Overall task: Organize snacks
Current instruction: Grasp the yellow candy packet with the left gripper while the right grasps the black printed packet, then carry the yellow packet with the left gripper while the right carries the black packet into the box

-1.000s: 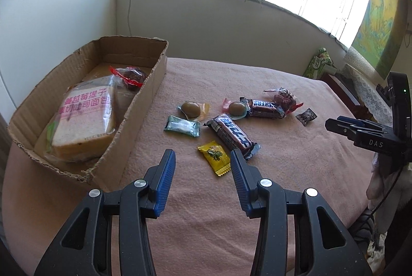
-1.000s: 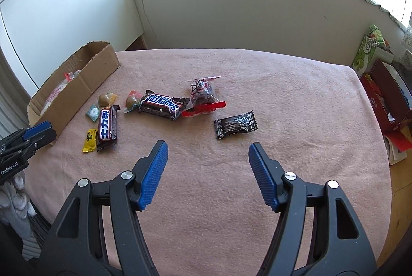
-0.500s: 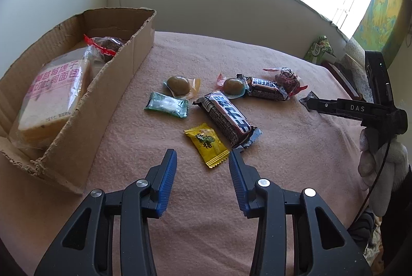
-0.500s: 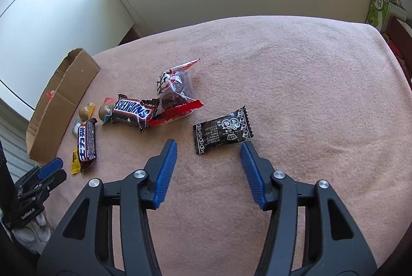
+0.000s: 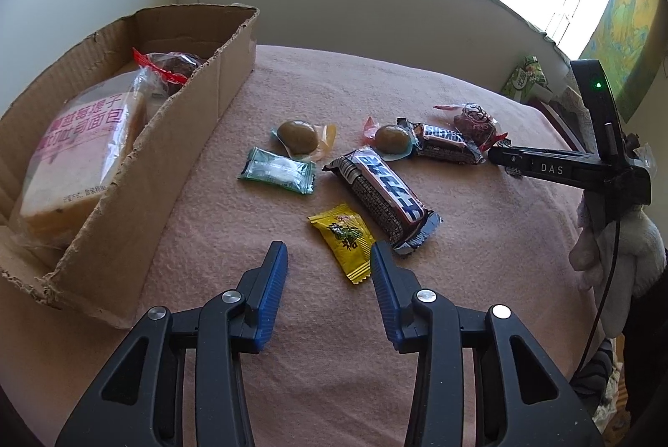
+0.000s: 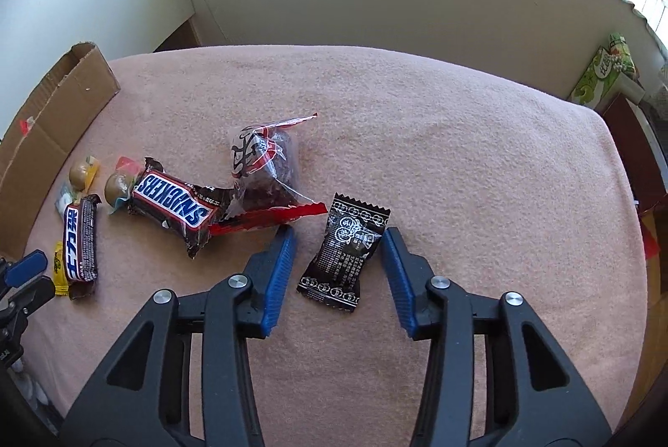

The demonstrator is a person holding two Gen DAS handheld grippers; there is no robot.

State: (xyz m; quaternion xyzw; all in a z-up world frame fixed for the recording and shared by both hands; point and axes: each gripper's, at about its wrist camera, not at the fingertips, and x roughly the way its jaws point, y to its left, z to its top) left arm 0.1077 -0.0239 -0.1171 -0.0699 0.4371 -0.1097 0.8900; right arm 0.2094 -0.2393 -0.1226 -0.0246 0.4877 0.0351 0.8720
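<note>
Right claw: jaws partly open and just been closing in; the black packet lies between the blue pads, with a narrow gap on each side as far as the view shows; not gripped.
Black packet: flat on the pink cloth, white print and small ring marks; writing too small to read.
Left claw: jaws partly open, nothing between the pads; it hangs above bare cloth with the yellow sachet just ahead of its right pad.
Yellow sachet: small, dark green picture and characters that cannot be read.
Long bar: dark wrapper, blue band with white characters; one end is near the yellow sachet.
Snickers bar: brand name "SNICKERS" plain in the right wrist view; it touches the red-trimmed clear bag.
Clear bag: dark sweets inside, red edges, white print unreadable.
Round brown sweets: two, in clear wraps, one beside the Snickers bar.
Green packet: lies between the box and the long bar.
Cardboard box: at the left edge of the cloth; holds wrapped bread with pink characters and a red-tied bag.
Right claw's side: marked "DAS", seen from the left wrist view.
Cloth: pink, covers the table.
</note>
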